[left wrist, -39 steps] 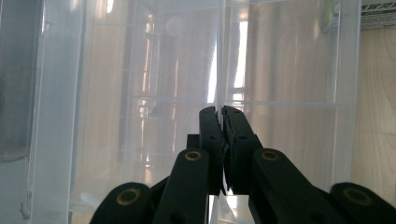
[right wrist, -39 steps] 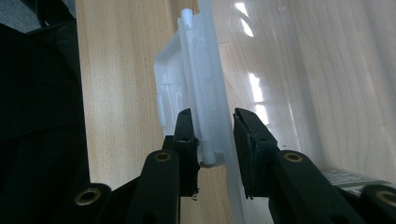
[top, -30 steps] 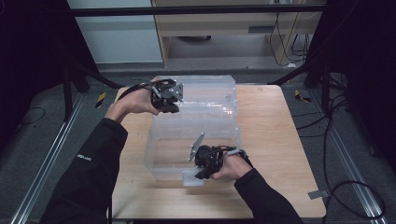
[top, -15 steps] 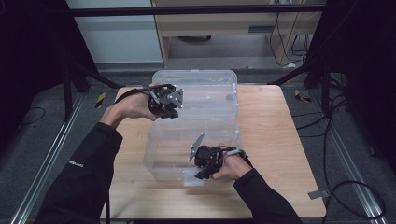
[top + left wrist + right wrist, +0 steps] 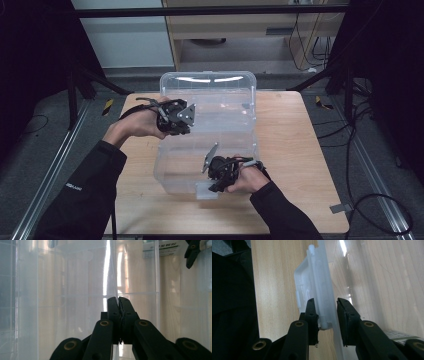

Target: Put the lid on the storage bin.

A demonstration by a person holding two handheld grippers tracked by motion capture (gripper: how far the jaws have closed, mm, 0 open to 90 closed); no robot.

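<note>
1. One clear plastic storage bin (image 5: 207,165) lay on the wooden surface (image 5: 290,150), its long axis running away from the person, lid (image 5: 210,95) raised at the far end.
2. Left tool (image 5: 117,301) pinched the lid's thin edge.
3. Right tool (image 5: 325,308) clamped the bin's near latch (image 5: 312,287).

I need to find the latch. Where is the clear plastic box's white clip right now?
In the high view the white clip sits on the clear plastic box's near wall, between the right gripper's jaws.

Dim surroundings, overhead glare, perhaps slightly soft focus.
</note>
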